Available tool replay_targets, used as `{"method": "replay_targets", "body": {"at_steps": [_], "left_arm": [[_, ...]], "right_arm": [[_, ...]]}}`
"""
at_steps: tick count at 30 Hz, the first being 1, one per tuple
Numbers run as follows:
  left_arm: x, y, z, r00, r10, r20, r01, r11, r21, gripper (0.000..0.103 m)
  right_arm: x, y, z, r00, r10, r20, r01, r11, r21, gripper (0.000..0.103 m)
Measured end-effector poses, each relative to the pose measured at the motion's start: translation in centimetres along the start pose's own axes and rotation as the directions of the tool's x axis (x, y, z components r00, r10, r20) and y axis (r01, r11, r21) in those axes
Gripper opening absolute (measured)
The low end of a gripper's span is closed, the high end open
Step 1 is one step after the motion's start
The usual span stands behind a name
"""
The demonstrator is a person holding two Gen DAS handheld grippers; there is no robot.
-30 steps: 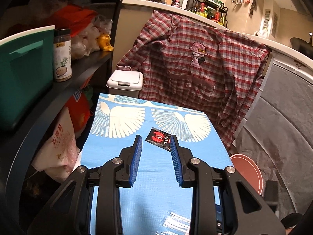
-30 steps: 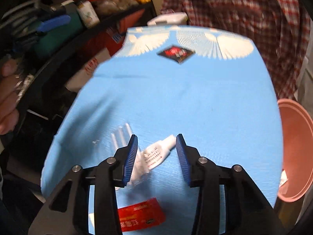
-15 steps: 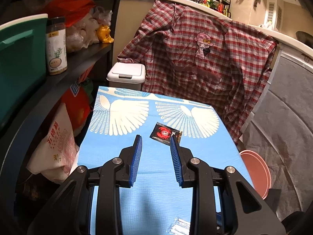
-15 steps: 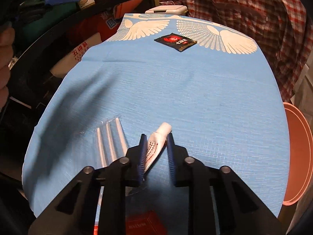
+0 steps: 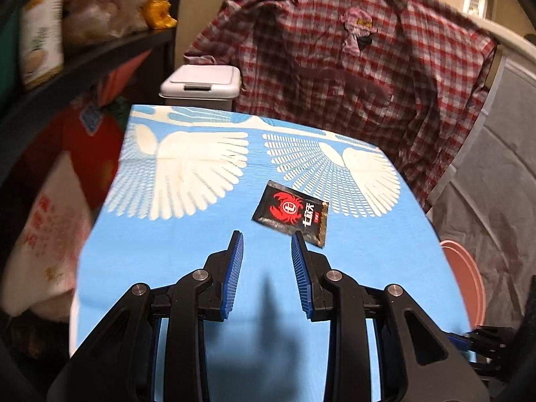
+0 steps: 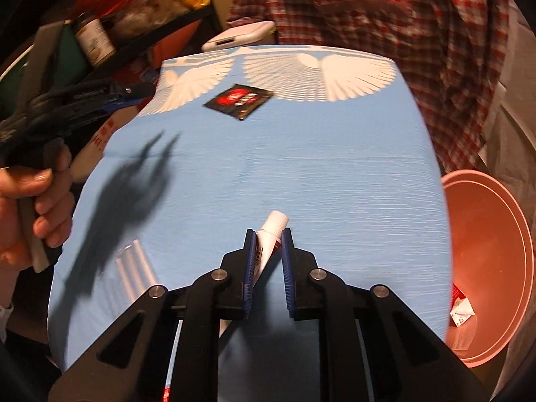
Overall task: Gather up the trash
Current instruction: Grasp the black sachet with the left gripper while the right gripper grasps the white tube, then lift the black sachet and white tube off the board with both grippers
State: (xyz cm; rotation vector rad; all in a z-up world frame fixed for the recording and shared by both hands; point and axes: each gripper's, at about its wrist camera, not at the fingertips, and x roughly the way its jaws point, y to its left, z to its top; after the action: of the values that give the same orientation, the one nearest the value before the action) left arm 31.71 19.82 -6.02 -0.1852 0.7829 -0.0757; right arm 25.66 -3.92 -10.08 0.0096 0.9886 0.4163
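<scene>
Right gripper (image 6: 268,238): nearest item. Its jaws have just been closing and now pinch a small white tube (image 6: 272,234) crosswise; the capped end pokes out past the fingertips, the tail runs back between the pads. Whether the tube is already off the cloth cannot be told.

Clear sleeve of straws (image 6: 134,263): lies flat on the blue tablecloth (image 6: 301,174), just to the left of the right gripper, untouched.

Pink bin (image 6: 492,241): stands beside the table's right edge, below cloth level. A red and white scrap of wrapper (image 6: 460,308) already lies inside, so some trash has been collected.

Left gripper (image 5: 266,238): jaws partly open, nothing between them. It hovers over mid-table, fingertips just short of the black sachet; the right fingertip overlaps the sachet's near corner in its own view, but contact cannot be confirmed. In the right wrist view the person's hand (image 6: 37,197) holds it at the table's left side.

Black sachet with a red crab print (image 5: 290,212): flat on the cloth near the white wing pattern, far half of the table.

White lidded bin (image 5: 201,85): behind the table's far edge, lid closed.

Plaid shirt (image 5: 351,77): draped beyond.

Status, as judged: one piece binned, tube in hand and awaiting the drop, sachet and straws outstanding.
</scene>
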Motion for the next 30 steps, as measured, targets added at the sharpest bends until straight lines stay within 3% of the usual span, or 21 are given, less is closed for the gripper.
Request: {"method": "replay_targets", "body": {"at_steps": [7, 9, 11, 13, 16, 25, 30], "left_arm": [[6.0, -0.1, 1.9, 0.997, -0.009, -0.076, 0.009, 1.0, 0.007, 0.031], [7.3, -0.1, 2.2, 0.995, -0.022, -0.095, 0.022, 1.0, 0.003, 0.04], [8.5, -0.5, 2.5, 0.992, -0.035, -0.12, 0.036, 0.999, 0.008, 0.071], [9.7, -0.9, 2.7, 0.99, -0.015, -0.139, 0.018, 1.0, 0.021, 0.08], [11.0, -1.2, 3.0, 0.984, -0.027, -0.174, 0.029, 1.0, 0.01, 0.085], [12.7, -4.0, 2.1, 0.975, 0.063, -0.212, -0.03, 0.987, 0.157, 0.085], [12.2, -4.5, 2.1, 0.978, 0.07, -0.199, -0.032, 0.982, 0.186, 0.067]], "right_arm": [[0.3, -0.5, -0.3, 1.0, 0.01, -0.019, -0.011, 1.0, -0.012, 0.016], [0.5, -0.6, -0.4, 1.0, 0.015, -0.025, -0.015, 1.0, -0.021, 0.017], [0.6, -0.6, -0.5, 0.999, 0.017, -0.03, -0.018, 0.999, -0.027, 0.017], [0.7, -0.7, -0.6, 0.999, 0.021, -0.033, -0.022, 0.999, -0.028, 0.017], [0.7, -0.7, -0.6, 0.999, 0.025, -0.035, -0.026, 0.999, -0.029, 0.017], [1.0, -0.5, -0.7, 0.999, 0.024, -0.04, -0.026, 0.999, -0.044, 0.018], [0.8, -0.2, -0.7, 0.999, 0.028, -0.041, -0.03, 0.998, -0.05, 0.018]]}}
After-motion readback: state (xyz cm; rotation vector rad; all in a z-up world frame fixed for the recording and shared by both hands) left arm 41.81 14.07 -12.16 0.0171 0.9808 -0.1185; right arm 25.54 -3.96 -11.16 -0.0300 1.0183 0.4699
